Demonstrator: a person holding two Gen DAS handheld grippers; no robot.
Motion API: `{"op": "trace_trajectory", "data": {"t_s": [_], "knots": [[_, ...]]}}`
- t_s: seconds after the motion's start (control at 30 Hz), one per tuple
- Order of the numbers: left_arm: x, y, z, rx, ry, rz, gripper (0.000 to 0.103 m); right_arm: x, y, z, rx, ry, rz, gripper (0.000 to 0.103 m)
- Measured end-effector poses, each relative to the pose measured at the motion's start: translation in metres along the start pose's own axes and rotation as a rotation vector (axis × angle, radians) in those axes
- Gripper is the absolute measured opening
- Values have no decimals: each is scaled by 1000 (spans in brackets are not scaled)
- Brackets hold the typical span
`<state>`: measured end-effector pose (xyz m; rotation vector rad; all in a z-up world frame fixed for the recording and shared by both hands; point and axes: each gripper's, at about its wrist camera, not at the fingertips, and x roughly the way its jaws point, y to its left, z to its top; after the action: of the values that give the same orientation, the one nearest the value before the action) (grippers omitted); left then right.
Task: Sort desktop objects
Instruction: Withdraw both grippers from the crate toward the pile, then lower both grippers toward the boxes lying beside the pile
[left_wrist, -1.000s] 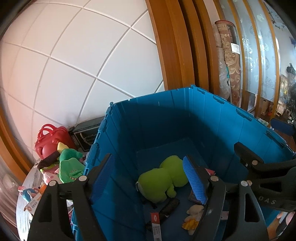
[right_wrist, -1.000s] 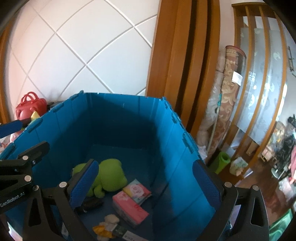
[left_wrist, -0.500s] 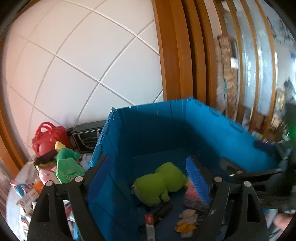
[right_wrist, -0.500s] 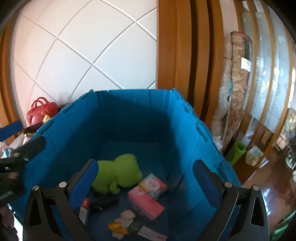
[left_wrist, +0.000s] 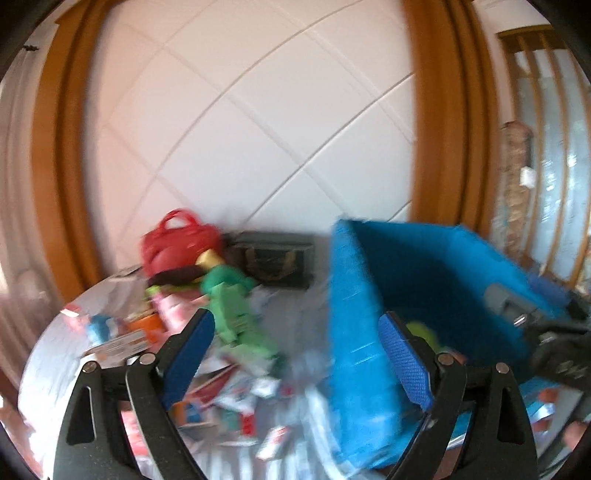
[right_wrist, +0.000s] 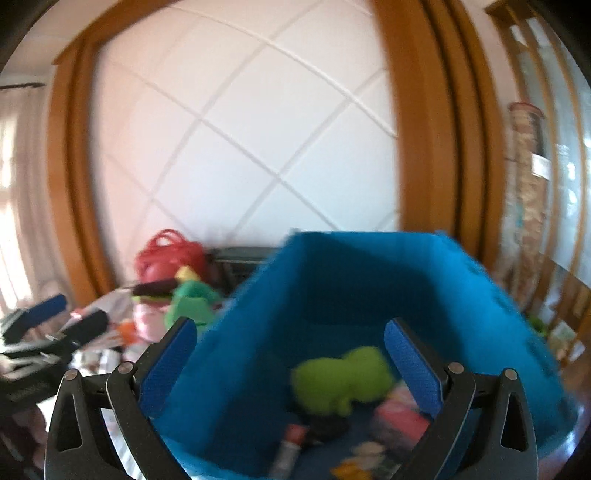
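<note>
The left claw (left_wrist: 295, 350), jaws just widened and empty, faced the heap of small packets and toys (left_wrist: 236, 332) on the table, nearer than the wide, empty right claw (right_wrist: 290, 358) over the blue plastic bin (right_wrist: 332, 280).

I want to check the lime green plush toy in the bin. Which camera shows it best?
The right wrist view: the plush lies on the bin floor, nearly whole though blurred. The left wrist view shows only a sliver of it behind the tool's finger.

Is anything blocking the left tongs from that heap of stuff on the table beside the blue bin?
Nothing visible does. The left tongs hang open and empty over the cluttered heap; the blue plastic bin stands to their right, not between.
</note>
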<state>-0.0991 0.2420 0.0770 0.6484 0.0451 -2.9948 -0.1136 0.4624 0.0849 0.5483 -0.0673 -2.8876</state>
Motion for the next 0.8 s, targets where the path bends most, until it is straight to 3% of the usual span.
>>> {"op": "trace_trajectory", "data": {"t_s": [0.3,0.43,0.63,0.8], "knots": [[31,127,-66,-58,158,188,91,25,135,-14,-123,43,174,103],[46,166,-97,-76,232,218,91,50,183,-34,-149,102,207,103],[75,199,-141,-83,349,214,91,101,215,-84,-125,247,177,103],[107,205,-165,-61,435,162,91,147,208,-134,-36,371,67,103]]}}
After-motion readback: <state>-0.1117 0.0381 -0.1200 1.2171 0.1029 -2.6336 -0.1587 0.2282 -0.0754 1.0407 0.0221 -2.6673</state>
